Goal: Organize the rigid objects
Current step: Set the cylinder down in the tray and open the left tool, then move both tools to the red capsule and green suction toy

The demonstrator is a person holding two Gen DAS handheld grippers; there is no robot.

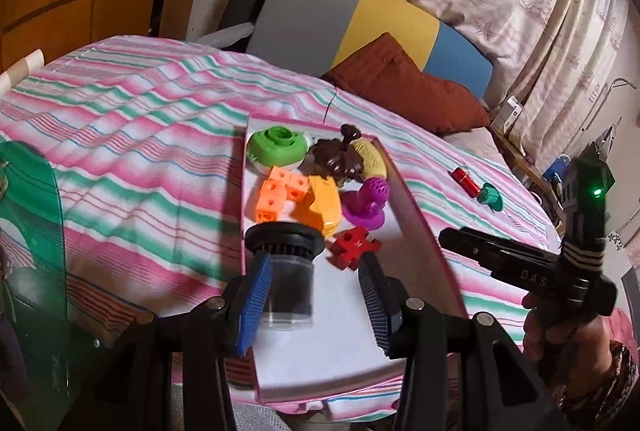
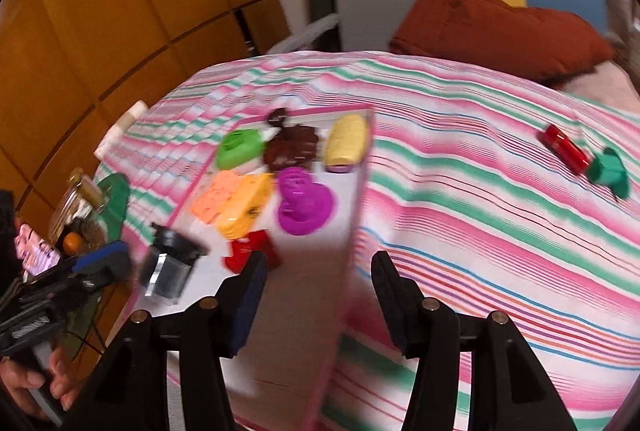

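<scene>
Red tube (image 2: pixel 566 149) and green piece (image 2: pixel 608 171) lie right of the tray (image 2: pixel 352 231), so our empty, wide right gripper (image 2: pixel 318 295) is nearer than the left gripper (image 1: pixel 316 295), also wide.

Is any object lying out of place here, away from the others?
Yes. The red cylinder and green piece lie together on the striped bedspread, outside the tray that holds the other toys.
</scene>
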